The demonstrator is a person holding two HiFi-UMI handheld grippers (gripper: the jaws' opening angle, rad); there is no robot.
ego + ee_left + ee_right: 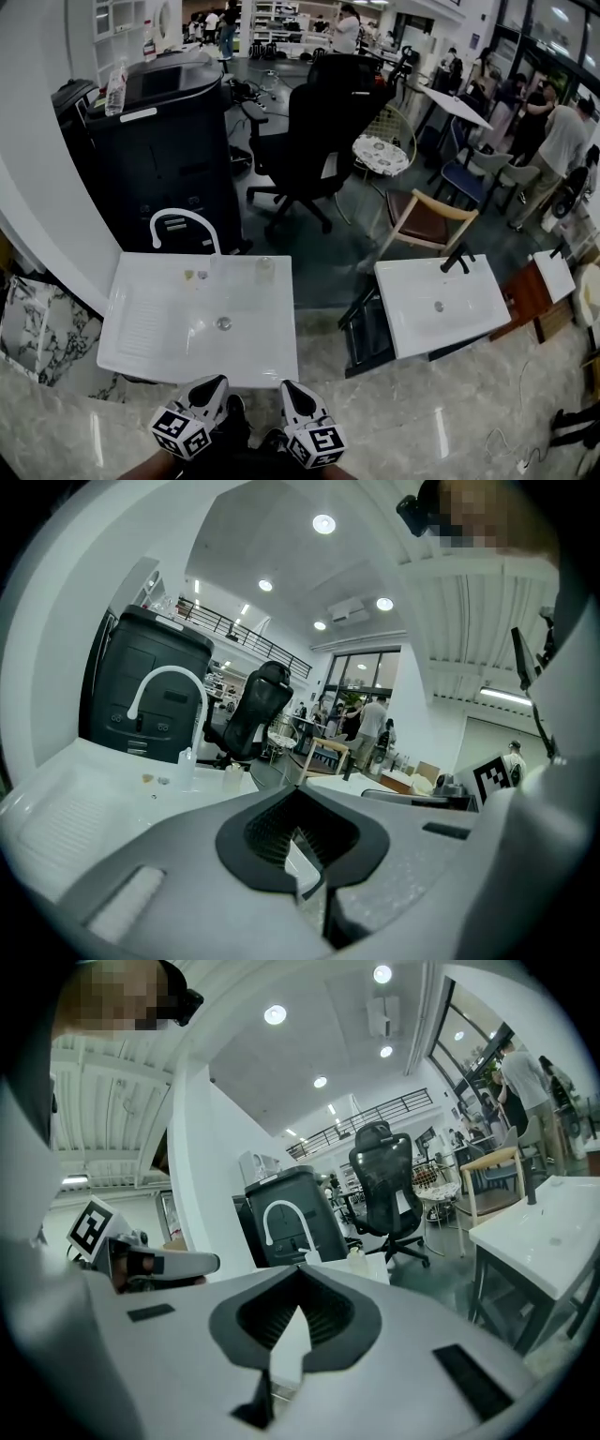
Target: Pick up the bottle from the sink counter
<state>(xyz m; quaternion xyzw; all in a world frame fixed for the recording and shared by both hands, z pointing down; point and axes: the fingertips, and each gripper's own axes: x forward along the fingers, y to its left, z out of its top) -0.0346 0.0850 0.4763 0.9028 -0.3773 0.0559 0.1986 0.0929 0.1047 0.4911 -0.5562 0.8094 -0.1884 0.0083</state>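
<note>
A small clear bottle [265, 269] stands on the back ledge of the white sink [150, 352], near its right corner. It also shows far ahead as the bottle [233, 778] in the left gripper view and the bottle [357, 1258] in the right gripper view. A second small clear container [187, 765] stands by the base of the white faucet [183, 225]. My left gripper [216, 382] and right gripper [289, 386] hang side by side at the sink's near edge, well short of the bottle. Both are shut with nothing between the jaws.
A black machine [169, 150] stands behind the sink with a water bottle [115, 89] on top. A black office chair [319, 141], a wooden chair [427, 220] and a second white sink [469, 319] lie to the right. People stand far back.
</note>
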